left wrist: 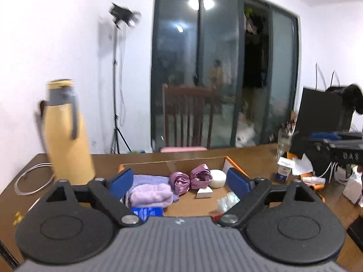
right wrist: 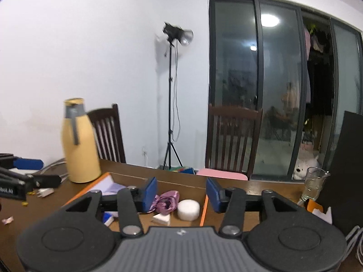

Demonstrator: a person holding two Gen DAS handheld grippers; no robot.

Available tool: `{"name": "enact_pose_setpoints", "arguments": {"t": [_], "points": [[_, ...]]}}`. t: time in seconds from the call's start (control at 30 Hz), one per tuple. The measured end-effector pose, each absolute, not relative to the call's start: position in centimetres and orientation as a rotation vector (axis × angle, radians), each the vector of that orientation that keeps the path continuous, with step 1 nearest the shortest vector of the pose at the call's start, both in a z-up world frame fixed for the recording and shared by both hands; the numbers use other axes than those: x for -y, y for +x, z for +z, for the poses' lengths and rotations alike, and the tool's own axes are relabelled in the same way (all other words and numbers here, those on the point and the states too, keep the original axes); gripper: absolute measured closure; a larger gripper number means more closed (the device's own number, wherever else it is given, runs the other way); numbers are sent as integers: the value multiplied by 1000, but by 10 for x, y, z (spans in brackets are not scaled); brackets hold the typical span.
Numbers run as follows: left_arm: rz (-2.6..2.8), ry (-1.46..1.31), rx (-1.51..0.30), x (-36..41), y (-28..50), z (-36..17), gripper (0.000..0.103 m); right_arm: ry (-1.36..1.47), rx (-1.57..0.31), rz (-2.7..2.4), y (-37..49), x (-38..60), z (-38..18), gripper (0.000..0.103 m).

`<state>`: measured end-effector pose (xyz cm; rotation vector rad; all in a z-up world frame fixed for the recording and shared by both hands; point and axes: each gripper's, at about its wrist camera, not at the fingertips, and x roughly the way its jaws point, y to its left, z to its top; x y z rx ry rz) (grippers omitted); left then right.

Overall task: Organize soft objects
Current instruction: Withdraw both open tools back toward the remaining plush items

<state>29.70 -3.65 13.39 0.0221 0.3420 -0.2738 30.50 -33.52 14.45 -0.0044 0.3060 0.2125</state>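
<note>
A shallow cardboard box (left wrist: 172, 164) lies on the wooden table and holds soft things: folded purple towels (left wrist: 150, 193), a shiny purple ribbon bow (left wrist: 190, 179), a round white sponge (left wrist: 217, 178), a small white wedge sponge (left wrist: 204, 192) and a clear plastic packet (left wrist: 226, 200). My left gripper (left wrist: 180, 182) is open and empty, held above the box's near side. My right gripper (right wrist: 181, 192) is open and empty above the box, with the bow (right wrist: 166, 200), round sponge (right wrist: 188, 209) and wedge (right wrist: 161, 219) below it. The left gripper (right wrist: 28, 163) shows at the far left of the right wrist view.
A yellow thermos (left wrist: 68, 133) stands left of the box by a white cable (left wrist: 29, 176). A drinking glass (right wrist: 314, 184), a black board (right wrist: 347, 165), small bottles (left wrist: 283, 172) and papers crowd the right side. Two wooden chairs (right wrist: 231, 140) stand behind the table, and a light stand (right wrist: 171, 104).
</note>
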Motion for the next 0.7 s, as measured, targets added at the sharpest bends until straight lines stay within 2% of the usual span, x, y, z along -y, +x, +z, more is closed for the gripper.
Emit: {"name": "enact_pose_setpoints", "arguments": {"t": [0.2, 0.43, 0.7], "points": [[-173, 44, -262, 21, 188, 94, 4, -29, -282, 266, 203, 322, 101, 51], [-169, -17, -287, 6, 95, 56, 1, -3, -329, 295, 110, 306, 42, 46], [-215, -25, -290, 10, 69, 44, 1, 4, -393, 338, 57, 286, 7, 45]]}}
